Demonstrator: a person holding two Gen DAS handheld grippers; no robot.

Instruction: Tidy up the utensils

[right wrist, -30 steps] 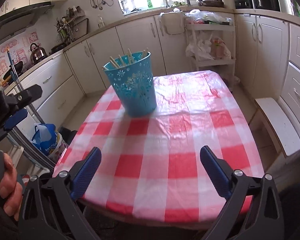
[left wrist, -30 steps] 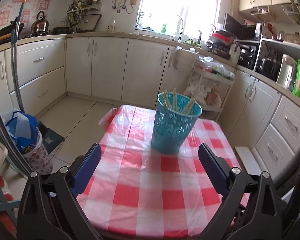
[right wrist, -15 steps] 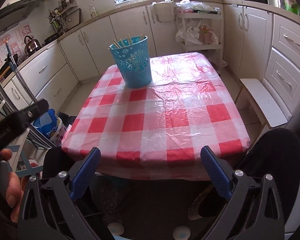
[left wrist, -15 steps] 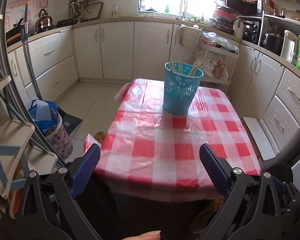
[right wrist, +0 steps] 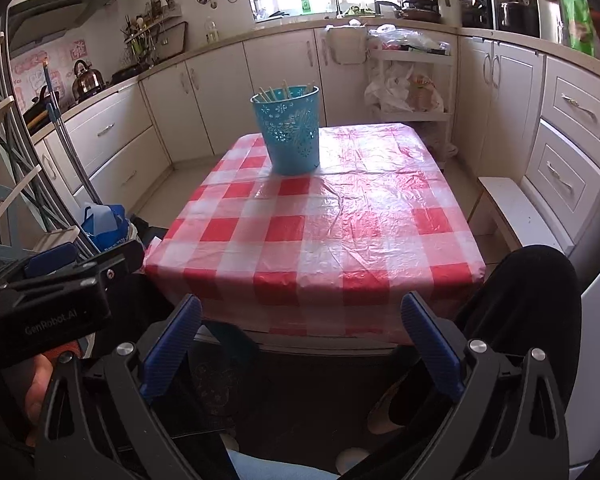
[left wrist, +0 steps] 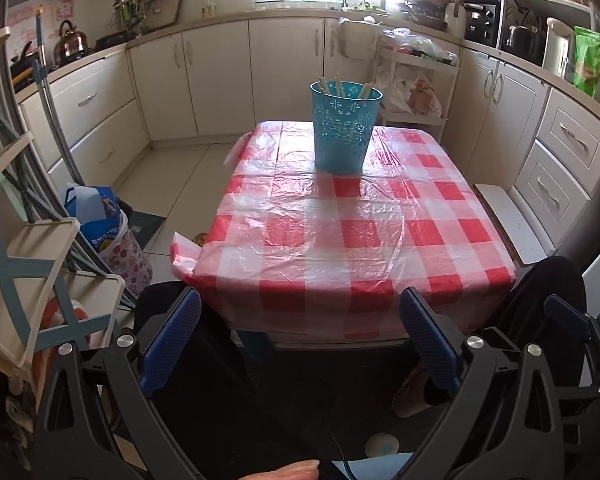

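Observation:
A blue perforated basket (left wrist: 345, 130) stands at the far end of the red-and-white checked table (left wrist: 340, 232), with several wooden chopsticks (left wrist: 337, 82) sticking out of it. It also shows in the right wrist view (right wrist: 291, 132) on the table (right wrist: 340, 220). My left gripper (left wrist: 298, 338) is open and empty, held back below the table's near edge. My right gripper (right wrist: 300, 340) is open and empty, also off the near edge. The left gripper's body (right wrist: 52, 300) shows at the left of the right wrist view.
Kitchen cabinets (left wrist: 220, 76) run around the room. A folding rack (left wrist: 24, 248) and a blue bag (left wrist: 96, 216) stand left of the table. A white bench (left wrist: 512, 220) sits at its right. A storage trolley (left wrist: 416, 76) stands behind the table.
Both grippers have pulled back and down from over the table to below its near edge. The basket now looks farther away. Both stay open and empty.

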